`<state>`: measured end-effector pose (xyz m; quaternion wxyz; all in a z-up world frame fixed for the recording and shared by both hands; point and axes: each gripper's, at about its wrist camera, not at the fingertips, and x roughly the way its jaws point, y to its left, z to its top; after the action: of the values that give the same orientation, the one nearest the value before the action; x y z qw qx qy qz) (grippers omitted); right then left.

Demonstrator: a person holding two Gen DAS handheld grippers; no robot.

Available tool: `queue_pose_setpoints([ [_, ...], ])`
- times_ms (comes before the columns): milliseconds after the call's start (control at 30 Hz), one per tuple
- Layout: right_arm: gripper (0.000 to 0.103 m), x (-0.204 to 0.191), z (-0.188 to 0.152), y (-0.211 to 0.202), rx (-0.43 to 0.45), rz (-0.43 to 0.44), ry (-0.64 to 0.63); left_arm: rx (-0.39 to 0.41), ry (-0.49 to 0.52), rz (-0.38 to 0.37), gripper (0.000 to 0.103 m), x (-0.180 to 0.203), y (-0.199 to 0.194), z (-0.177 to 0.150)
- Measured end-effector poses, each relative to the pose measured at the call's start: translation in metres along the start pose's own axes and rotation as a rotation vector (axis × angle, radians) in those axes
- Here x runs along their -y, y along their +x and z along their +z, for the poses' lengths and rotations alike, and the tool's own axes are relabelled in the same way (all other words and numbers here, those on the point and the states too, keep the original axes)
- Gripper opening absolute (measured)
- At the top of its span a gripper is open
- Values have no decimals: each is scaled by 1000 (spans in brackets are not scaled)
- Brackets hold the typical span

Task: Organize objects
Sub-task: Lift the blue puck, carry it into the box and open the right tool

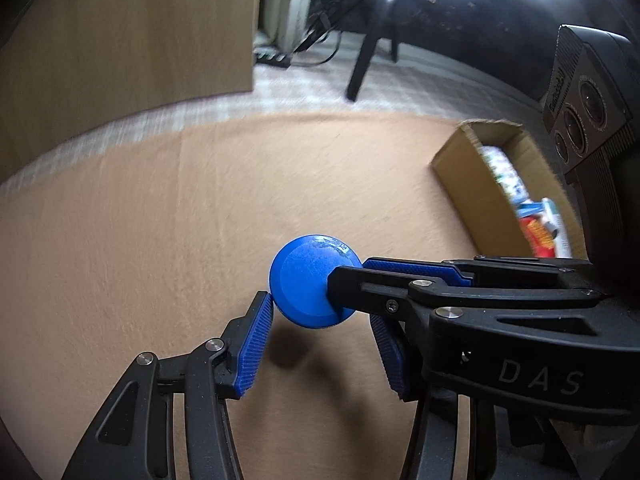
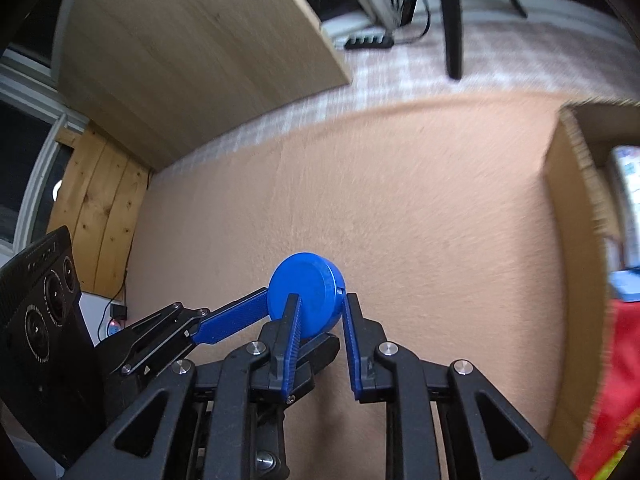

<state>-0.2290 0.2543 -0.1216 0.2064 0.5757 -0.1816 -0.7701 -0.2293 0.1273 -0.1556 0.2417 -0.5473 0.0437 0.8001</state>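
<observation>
Both grippers met on one small blue round tin (image 1: 310, 282), held in the air above the tan tabletop (image 1: 160, 220), its shadow on the cloth beneath. The right gripper (image 2: 318, 312) pinched the tin across its thickness, one of its fingers (image 2: 294, 328) flat against the face. The left gripper (image 1: 320, 316) had its fingers on either side of the rim, one pad touching the edge (the other was hidden behind the right gripper, so a firm grip could not be confirmed). This looked like a shared lift or a handover on the way to sorting. The open cardboard box (image 1: 464, 168), already holding packets, stood near; the next move probably called for one gripper to let go while the other carried the tin there.
</observation>
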Motion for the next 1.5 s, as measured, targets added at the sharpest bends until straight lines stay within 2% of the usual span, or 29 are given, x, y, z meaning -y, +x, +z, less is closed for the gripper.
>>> queue_pose_setpoints([
  [333,19,39,-1,-70,117,-32,34,68,79,-54,54,71,-16,27],
  [567,19,81,-3,-112,180,-71,75,91,133,-101,54,126,-9,46],
  [767,20,102,-4,-131,214,-86,84,94,147,-134,55,160,5,58],
  [800,23,104,-4,-133,226,-98,85,98,145,-137,57,163,6,60],
  [833,35,106,-4,-137,238,-123,91,105,145,-137,61,166,8,62],
  [867,45,108,-4,-139,246,-137,95,107,142,-125,70,169,7,62],
  [900,46,109,-5,-142,258,-144,99,110,139,-117,75,170,7,63],
  [1167,46,113,-12,-151,270,-152,110,129,134,-71,79,155,-5,60],
  [1500,47,92,-43,-158,292,-199,71,133,125,-7,80,123,-35,31],
])
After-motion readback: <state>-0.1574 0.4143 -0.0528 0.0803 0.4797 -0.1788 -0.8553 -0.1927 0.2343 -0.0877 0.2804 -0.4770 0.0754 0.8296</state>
